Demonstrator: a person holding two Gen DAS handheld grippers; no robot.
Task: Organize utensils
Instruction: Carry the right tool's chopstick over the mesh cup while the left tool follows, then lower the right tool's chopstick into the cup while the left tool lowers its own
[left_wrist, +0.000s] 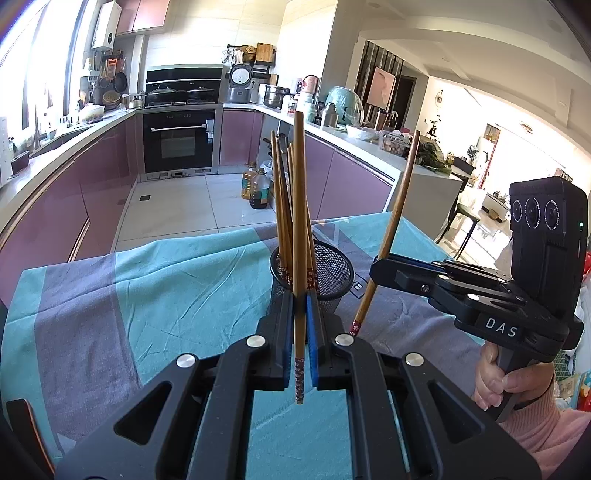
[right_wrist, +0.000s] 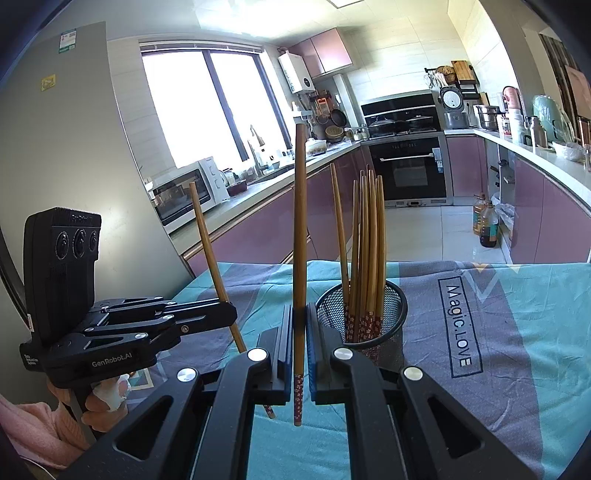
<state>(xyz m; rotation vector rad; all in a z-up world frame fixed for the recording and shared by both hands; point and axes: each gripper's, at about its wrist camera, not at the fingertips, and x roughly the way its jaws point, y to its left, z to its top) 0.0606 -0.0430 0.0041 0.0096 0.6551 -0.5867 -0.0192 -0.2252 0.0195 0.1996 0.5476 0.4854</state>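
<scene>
The black mesh cup (right_wrist: 364, 314) stands on the cloth-covered desk (right_wrist: 517, 332) and already carries a bundle of chopsticks (right_wrist: 364, 251), their patterned ends down inside it.

The left gripper (left_wrist: 299, 343) is closed on a single chopstick (left_wrist: 300, 221), held nearly upright just in front of the cup, with the patterned end hanging below the fingers (left_wrist: 314, 332). The right gripper (right_wrist: 300, 350) is likewise closed on one chopstick (right_wrist: 300, 240), upright and just to the left of the cup in its own view, patterned end also hanging down. Neither held stick is inside the cup yet.

Both sticks are pinched low on their length, so the long upper part is free to swing; I judge a slight pivot in the pads could tilt a stick and make its lower end catch the cup's rim instead of dropping in. The cup looks light, and the standing bundle leans to one side, so a sideways nudge from a gripper or a stick could tip it. With both grippers near the same cup, they could also collide if they approach together.
</scene>
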